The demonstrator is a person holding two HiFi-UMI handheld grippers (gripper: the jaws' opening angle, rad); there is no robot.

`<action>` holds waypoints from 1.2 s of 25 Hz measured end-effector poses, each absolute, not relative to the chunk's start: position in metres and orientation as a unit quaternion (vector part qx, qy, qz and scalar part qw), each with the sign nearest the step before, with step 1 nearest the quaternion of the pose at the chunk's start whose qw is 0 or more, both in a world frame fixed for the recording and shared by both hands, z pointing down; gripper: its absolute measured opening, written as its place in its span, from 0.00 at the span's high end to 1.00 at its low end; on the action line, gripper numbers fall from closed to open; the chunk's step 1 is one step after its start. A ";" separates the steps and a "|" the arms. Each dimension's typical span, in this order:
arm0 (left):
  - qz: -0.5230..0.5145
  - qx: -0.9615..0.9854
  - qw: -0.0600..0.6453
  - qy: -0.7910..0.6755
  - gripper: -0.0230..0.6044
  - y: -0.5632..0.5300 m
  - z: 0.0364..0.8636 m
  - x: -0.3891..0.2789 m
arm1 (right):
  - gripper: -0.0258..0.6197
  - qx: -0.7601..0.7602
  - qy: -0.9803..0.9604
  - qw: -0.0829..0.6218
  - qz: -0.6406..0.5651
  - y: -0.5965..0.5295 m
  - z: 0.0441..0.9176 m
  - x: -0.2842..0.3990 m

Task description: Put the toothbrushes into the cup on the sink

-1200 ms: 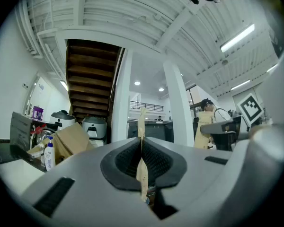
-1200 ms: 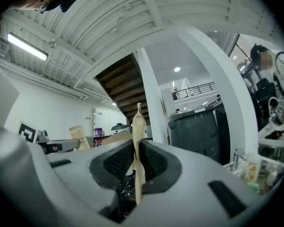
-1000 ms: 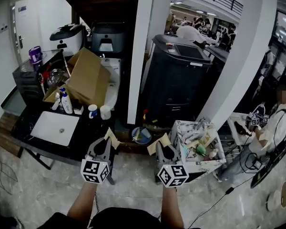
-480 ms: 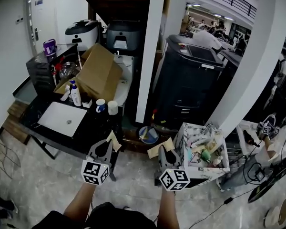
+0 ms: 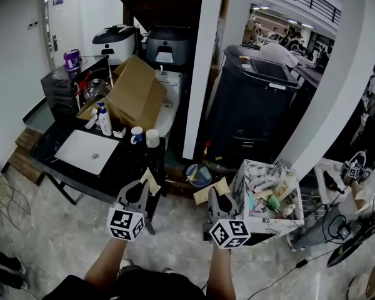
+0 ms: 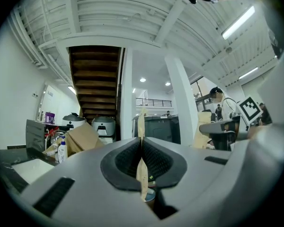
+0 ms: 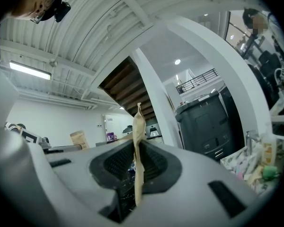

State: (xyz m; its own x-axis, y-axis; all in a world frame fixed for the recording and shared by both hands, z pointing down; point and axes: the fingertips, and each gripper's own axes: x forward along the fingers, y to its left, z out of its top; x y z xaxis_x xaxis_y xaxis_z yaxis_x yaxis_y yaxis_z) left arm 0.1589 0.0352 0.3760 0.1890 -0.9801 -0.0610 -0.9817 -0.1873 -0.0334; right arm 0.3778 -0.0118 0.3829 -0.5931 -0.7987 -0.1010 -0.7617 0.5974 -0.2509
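Both grippers are held low in front of me, over the marble floor. My left gripper point(image 5: 139, 191) is shut on a flat tan paper packet point(image 5: 150, 182) that sticks up between its pads point(image 6: 141, 119). My right gripper point(image 5: 215, 198) is likewise shut on a tan paper packet point(image 5: 210, 190), upright in its jaws point(image 7: 138, 122). What is inside the packets is hidden. The white sink basin point(image 5: 86, 151) sits in a black counter ahead to the left. Two cups stand at its right end: a blue-and-white one point(image 5: 137, 135) and a white one point(image 5: 152, 138).
An open cardboard box point(image 5: 134, 95) and spray bottles point(image 5: 104, 120) crowd the counter's back. A white pillar point(image 5: 206, 67) and a black bin point(image 5: 256, 99) stand ahead. A cluttered white crate point(image 5: 265, 195) is close on my right, a bowl point(image 5: 199, 175) on the floor between.
The head view has swung left, so the sink and counter now sit further right in it. Both grippers keep their hold and their places in front of me.
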 end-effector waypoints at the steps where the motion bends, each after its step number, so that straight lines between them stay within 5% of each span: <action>1: 0.012 -0.771 0.033 0.636 0.96 0.035 0.377 0.160 | 0.89 -0.440 0.887 0.103 -0.092 -0.012 0.384 0.378; 30: 0.063 -0.801 0.028 0.595 0.96 0.022 0.361 -0.006 | 0.89 -0.494 0.865 0.077 -0.043 0.010 0.358 0.227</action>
